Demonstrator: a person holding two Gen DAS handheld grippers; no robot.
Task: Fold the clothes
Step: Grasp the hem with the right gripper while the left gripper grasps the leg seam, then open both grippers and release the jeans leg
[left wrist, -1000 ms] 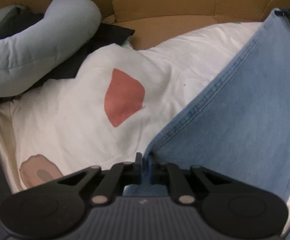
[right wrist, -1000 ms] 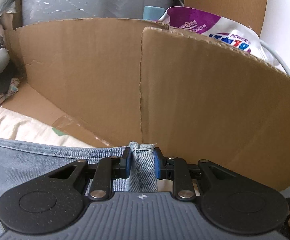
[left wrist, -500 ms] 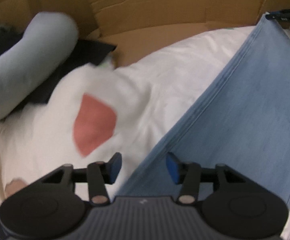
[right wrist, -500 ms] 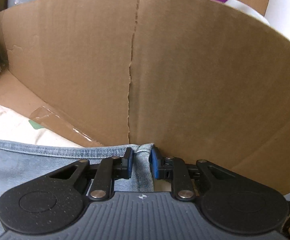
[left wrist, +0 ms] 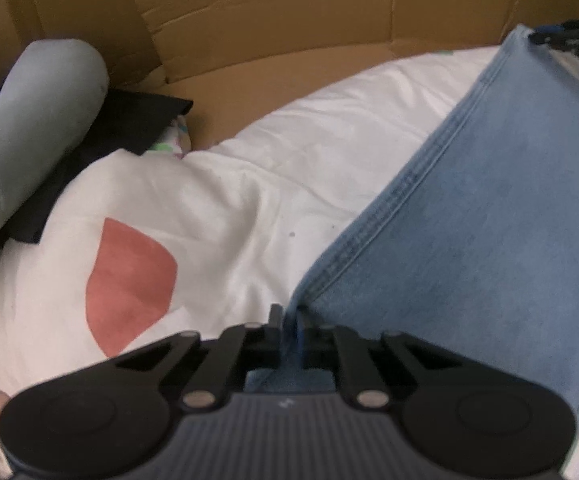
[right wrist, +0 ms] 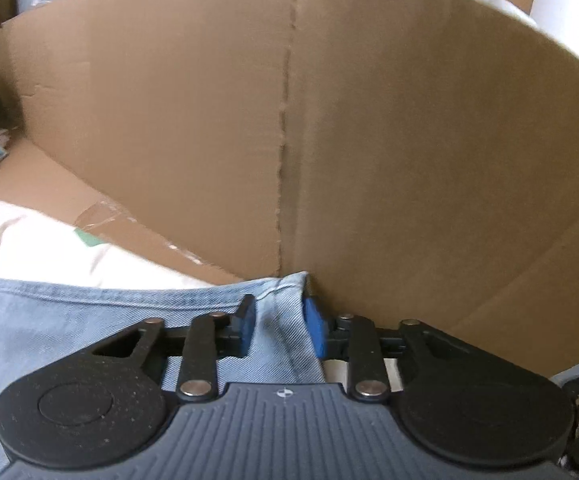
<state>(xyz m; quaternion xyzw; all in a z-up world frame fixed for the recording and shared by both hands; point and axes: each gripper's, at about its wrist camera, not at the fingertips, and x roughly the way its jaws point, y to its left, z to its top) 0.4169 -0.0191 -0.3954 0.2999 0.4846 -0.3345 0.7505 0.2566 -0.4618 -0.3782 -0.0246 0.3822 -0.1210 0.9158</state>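
Left tongs (left wrist: 289, 334): pinched tight on the near corner of the jeans (left wrist: 489, 220), at the stitched side seam.
Right tongs (right wrist: 279, 322): fingers a little apart, blue pads (right wrist: 315, 330) flanking a bunched hem corner; whether they grip it, cannot tell.
Jeans: spread between both tongs over the white quilt (left wrist: 249, 184).
Handling (judged): denim fairly heavy, limp yet thick; seams and hems give the surest hold, little slip.
Edges: cardboard wall (right wrist: 409, 140) stands right at the right tongs.
Open room: quilt bare to the left; grey bolster (left wrist: 21, 136) and dark cloth (left wrist: 129, 120) further off.
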